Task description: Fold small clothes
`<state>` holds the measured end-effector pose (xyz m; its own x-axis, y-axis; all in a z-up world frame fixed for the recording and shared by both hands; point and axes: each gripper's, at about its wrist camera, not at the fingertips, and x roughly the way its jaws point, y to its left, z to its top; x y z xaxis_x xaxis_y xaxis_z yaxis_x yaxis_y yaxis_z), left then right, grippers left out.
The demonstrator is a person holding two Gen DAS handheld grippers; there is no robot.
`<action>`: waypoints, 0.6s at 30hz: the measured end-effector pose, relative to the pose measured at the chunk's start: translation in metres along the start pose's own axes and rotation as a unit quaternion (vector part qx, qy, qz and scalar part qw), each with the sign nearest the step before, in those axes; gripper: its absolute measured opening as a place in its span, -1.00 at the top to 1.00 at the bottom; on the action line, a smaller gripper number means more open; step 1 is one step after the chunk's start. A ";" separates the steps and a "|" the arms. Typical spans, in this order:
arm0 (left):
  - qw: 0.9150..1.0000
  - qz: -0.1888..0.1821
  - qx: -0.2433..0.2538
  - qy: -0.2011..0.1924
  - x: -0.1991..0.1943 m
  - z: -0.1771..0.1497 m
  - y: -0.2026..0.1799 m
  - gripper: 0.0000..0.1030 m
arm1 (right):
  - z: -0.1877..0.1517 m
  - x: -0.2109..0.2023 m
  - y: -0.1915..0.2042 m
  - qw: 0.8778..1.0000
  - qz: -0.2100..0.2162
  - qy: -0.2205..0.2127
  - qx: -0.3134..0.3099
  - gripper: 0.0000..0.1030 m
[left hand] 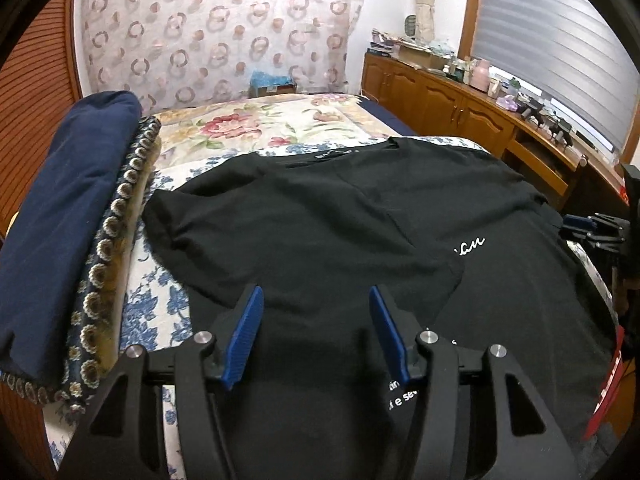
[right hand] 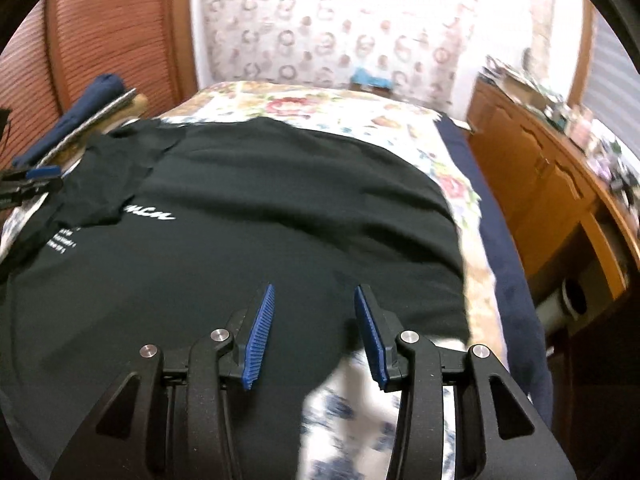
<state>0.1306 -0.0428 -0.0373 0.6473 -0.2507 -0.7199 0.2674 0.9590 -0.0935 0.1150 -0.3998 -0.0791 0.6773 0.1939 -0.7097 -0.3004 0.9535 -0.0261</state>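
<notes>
A black T-shirt [left hand: 360,220] with white lettering lies spread on the bed; its left sleeve side is folded over the body. It also shows in the right wrist view [right hand: 260,208]. My left gripper [left hand: 316,292] is open and empty, just above the shirt's folded part. My right gripper [right hand: 314,290] is open and empty, above the shirt's right edge. The right gripper shows at the right edge of the left wrist view [left hand: 592,228]; the left gripper shows at the left edge of the right wrist view [right hand: 36,180].
The bed has a floral cover [left hand: 248,128]. Folded navy and patterned bedding [left hand: 72,208] is stacked along the left. A wooden cabinet [left hand: 440,96] with clutter on top runs along the right below a window blind [left hand: 560,40]. A curtain [left hand: 208,28] hangs behind.
</notes>
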 end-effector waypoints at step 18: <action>0.998 0.006 0.032 0.052 0.023 -0.008 -0.008 -0.22 | -0.010 0.018 -0.100 0.990 0.020 0.028 0.137 0.18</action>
<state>0.1380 -0.0549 -0.0583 0.5747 -0.2212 -0.7879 0.3078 0.9505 -0.0423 0.1505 -0.4935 -0.0964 0.6275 0.2267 -0.7448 -0.1267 0.9737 0.1896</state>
